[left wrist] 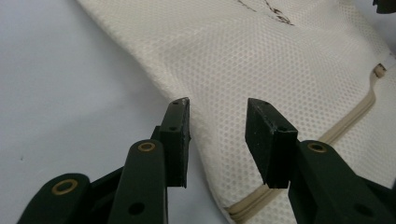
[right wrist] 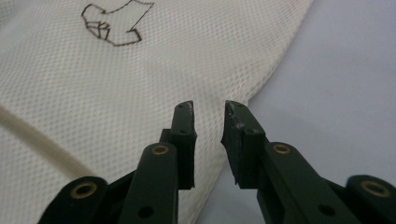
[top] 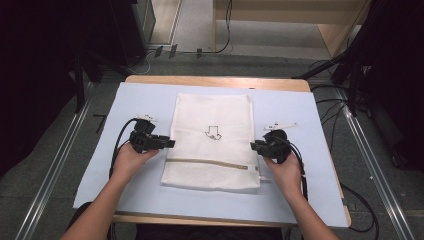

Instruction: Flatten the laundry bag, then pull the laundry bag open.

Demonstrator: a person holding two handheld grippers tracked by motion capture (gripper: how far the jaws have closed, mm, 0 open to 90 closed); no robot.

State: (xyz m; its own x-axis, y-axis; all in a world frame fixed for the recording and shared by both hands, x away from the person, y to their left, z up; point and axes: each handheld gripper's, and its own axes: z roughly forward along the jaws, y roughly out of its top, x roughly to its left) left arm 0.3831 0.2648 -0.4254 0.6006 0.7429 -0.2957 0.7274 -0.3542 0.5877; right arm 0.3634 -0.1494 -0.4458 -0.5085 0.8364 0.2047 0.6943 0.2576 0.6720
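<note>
**Left gripper poised at the edge of a mesh bag**

The left gripper [left wrist: 218,140] is seen rising from 6 o'clock, its two black fingers [left wrist: 176,140] held apart with a clear gap between them. A white mesh bag [left wrist: 280,60] is spread from 12 o'clock down to 5 o'clock, and its edge is framed between the fingers. A beige zipper [left wrist: 355,114] is run along the bag from 3 o'clock toward 6 o'clock. A dark outline drawing [left wrist: 273,11] is partly seen at 12 o'clock. The pale blue table [left wrist: 60,93] cover is shown at 9 o'clock.
</note>
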